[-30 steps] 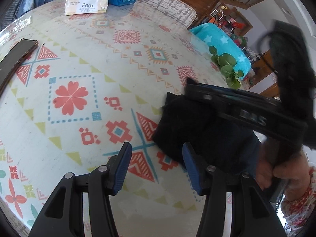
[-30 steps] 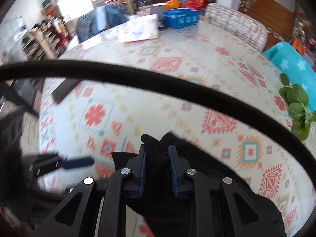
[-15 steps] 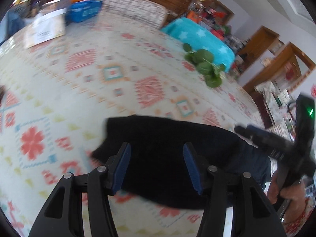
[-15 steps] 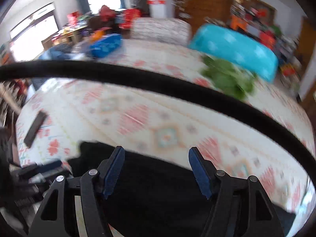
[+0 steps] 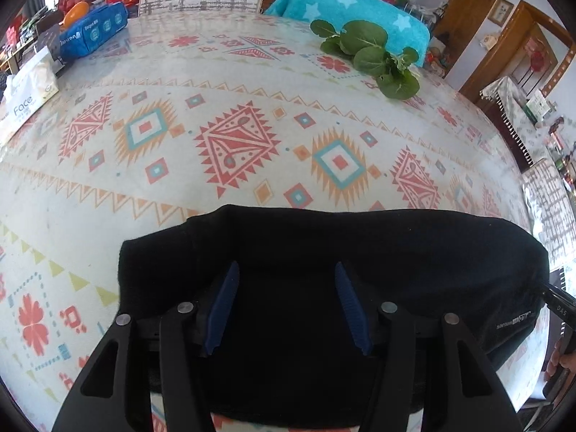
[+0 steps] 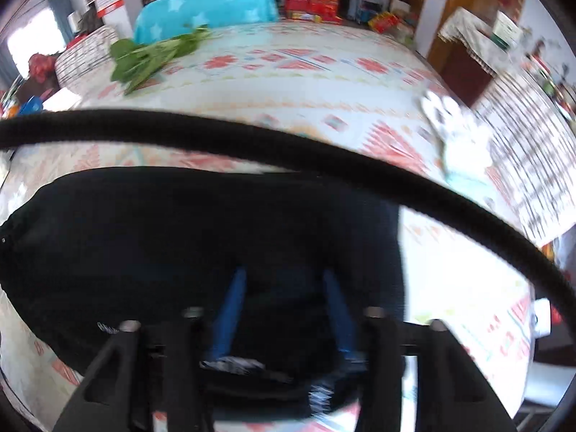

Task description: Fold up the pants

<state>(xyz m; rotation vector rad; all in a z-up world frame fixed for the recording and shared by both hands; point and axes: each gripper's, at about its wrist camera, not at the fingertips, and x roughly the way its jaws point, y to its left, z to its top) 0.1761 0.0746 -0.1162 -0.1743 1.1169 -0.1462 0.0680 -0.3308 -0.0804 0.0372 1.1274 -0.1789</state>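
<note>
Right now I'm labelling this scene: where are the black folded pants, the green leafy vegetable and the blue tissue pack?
black folded pants (image 5: 324, 244): left wrist view, upper fold.
green leafy vegetable (image 5: 370, 59): left wrist view, large leaf.
blue tissue pack (image 5: 95, 32): left wrist view, printed side.

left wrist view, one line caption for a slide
Left gripper above folded black pants on a patterned tablecloth, leafy greens beyond.

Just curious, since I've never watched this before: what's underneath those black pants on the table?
The black pants lie folded on a patterned tablecloth, whose red and teal shapes run up to the fabric's edge on every visible side. Whatever lies directly beneath is covered, so I cannot tell.
</note>
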